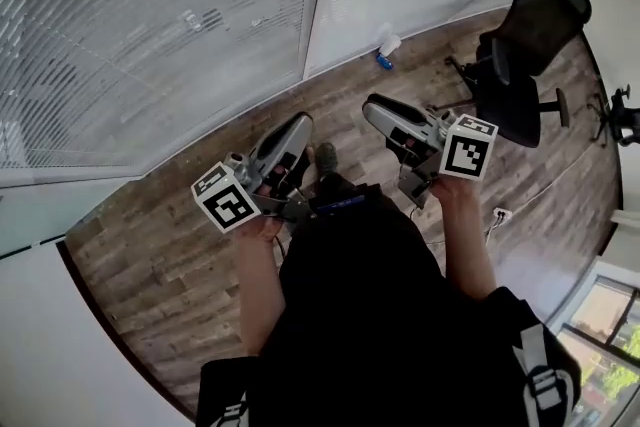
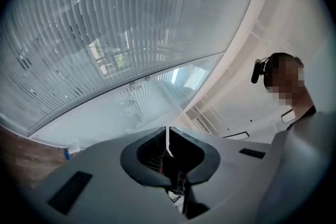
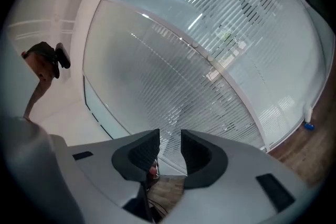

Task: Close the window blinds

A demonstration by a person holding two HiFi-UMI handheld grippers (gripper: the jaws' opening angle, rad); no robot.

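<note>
Blinds [image 1: 150,25], white, horizontally slatted, floor-length

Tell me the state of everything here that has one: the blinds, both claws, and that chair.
Window blinds: lowered over the glass, with the outdoors faintly visible between the slats.
Left claw: shut, nothing seen in it.
Right claw: open, empty.
Office chair: upright, unoccupied.

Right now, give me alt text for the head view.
A person holds a left gripper and right gripper above a wood floor, neither touching the blinds at upper left. A chair stands at right.
</note>
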